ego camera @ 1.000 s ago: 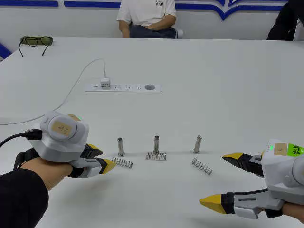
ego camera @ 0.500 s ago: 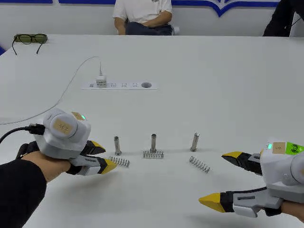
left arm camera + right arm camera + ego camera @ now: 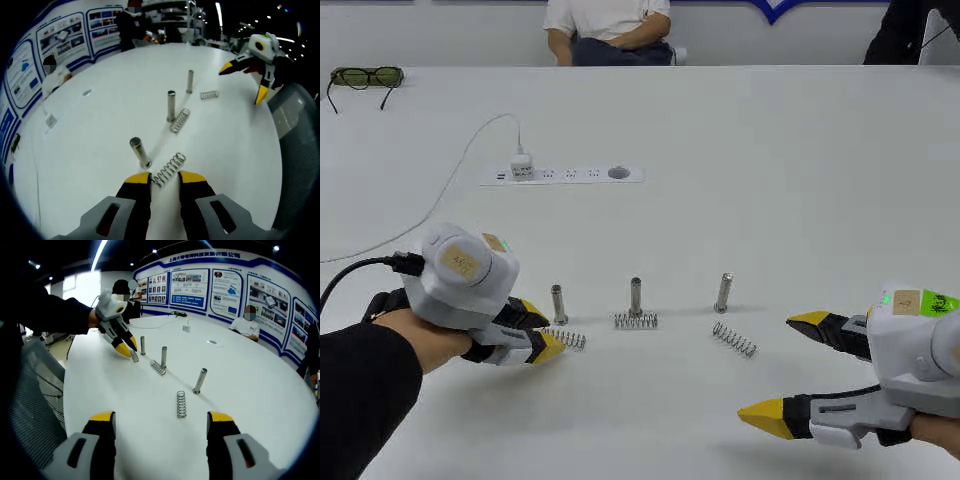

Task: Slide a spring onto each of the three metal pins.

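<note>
Spring beside the pin nearest the surface's left edge; we see left gripper jaws slightly parted around its end, right gripper jaws wide, empty.

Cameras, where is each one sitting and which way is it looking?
Head view: on the person's head, looking forward and down at the table; the left gripper, right gripper and a dark sleeve show.
Left gripper view: on the left gripper, looking along its yellow-tipped jaws at the nearest spring.
Right gripper view: on the right gripper, looking between its wide-open jaws at another spring.
Shared: both gripper views show the same three pins, from opposite ends of the row, and each shows the other gripper.
</note>
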`<action>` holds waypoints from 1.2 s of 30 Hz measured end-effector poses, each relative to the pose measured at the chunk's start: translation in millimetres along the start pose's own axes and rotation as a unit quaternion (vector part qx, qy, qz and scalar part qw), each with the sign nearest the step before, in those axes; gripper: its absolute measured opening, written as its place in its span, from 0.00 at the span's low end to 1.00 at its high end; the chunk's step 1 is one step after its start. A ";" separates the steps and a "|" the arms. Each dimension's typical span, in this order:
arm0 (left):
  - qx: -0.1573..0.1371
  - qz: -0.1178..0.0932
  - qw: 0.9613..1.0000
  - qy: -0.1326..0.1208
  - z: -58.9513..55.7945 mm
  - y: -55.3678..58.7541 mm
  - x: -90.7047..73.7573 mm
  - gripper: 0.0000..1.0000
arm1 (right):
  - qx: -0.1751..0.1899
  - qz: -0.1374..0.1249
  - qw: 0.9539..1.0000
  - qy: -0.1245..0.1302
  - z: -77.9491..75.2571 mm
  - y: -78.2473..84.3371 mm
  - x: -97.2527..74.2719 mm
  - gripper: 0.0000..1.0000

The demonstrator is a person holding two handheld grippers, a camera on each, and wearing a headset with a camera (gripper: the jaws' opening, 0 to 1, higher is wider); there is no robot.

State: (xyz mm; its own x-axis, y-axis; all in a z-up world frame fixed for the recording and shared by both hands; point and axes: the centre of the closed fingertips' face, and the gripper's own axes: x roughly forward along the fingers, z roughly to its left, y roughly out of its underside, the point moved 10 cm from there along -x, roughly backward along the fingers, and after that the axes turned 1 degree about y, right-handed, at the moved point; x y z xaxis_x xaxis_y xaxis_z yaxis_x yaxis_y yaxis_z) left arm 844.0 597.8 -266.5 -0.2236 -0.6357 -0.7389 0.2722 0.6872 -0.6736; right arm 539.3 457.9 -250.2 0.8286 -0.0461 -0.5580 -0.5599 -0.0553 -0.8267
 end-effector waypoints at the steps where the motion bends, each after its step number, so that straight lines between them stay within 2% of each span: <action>1: 0.000 0.001 1.000 0.001 -0.8 0.3 -0.1 0.21 | 0.000 0.000 1.000 0.000 0.4 -0.1 0.0 0.75; 8: 0.006 0.012 1.000 0.005 -9.3 2.6 -3.4 0.19 | -0.002 0.001 1.000 -0.004 1.7 -0.8 1.2 0.75; 21: 0.019 0.031 0.999 0.004 -12.9 8.3 -1.8 0.12 | -0.004 -0.001 1.000 -0.009 2.5 -1.7 1.8 0.75; 30: 0.018 0.025 1.000 0.004 -14.9 7.5 -2.6 0.11 | -0.004 -0.003 1.000 -0.010 3.0 -3.4 1.7 0.75; 36: 0.023 0.011 1.000 0.007 -22.5 2.6 -8.3 0.10 | -0.005 -0.004 1.000 -0.012 4.4 -5.8 1.2 0.74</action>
State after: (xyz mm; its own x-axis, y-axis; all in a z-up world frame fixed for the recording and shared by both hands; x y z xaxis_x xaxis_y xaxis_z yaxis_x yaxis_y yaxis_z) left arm 825.5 612.7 -262.5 -0.2294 -0.6159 -0.7537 0.3198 0.6836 -0.6560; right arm 543.5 462.6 -246.4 0.8325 -0.0224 -0.5536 -0.5538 -0.0653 -0.8301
